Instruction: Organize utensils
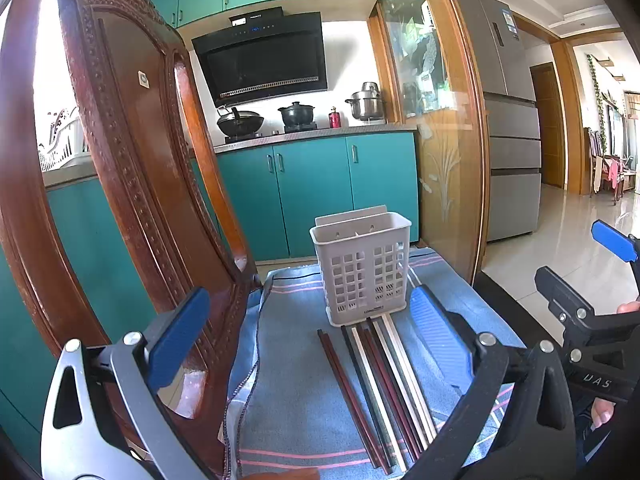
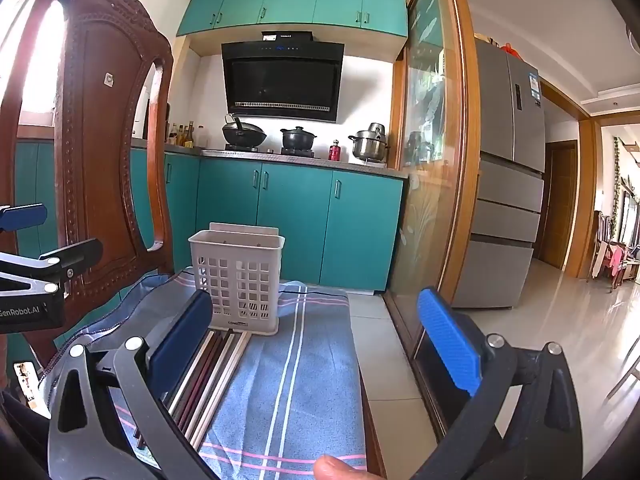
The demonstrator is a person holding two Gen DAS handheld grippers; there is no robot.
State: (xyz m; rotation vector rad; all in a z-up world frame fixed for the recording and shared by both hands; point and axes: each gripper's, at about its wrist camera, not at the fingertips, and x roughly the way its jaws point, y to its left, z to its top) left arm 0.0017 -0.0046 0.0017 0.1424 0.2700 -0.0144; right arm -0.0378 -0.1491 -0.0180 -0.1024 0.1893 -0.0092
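Note:
Several chopsticks (image 1: 380, 388), dark red, black and white, lie side by side on a blue striped cloth (image 1: 304, 400). A grey slotted utensil holder (image 1: 362, 266) stands upright at their far ends. My left gripper (image 1: 308, 340) is open and empty, held above the chopsticks' near half. My right gripper (image 2: 320, 344) is open and empty, over the cloth (image 2: 304, 364) to the right of the chopsticks (image 2: 212, 376). The holder (image 2: 238, 280) stands ahead and left of it. The right gripper also shows in the left wrist view (image 1: 580, 280).
A carved wooden chair back (image 1: 132, 168) rises close on the left. A glass sliding door with a wooden frame (image 2: 440, 160) stands to the right. Tiled floor (image 2: 400, 380) lies right of the cloth. Teal kitchen cabinets (image 1: 312, 188) stand beyond.

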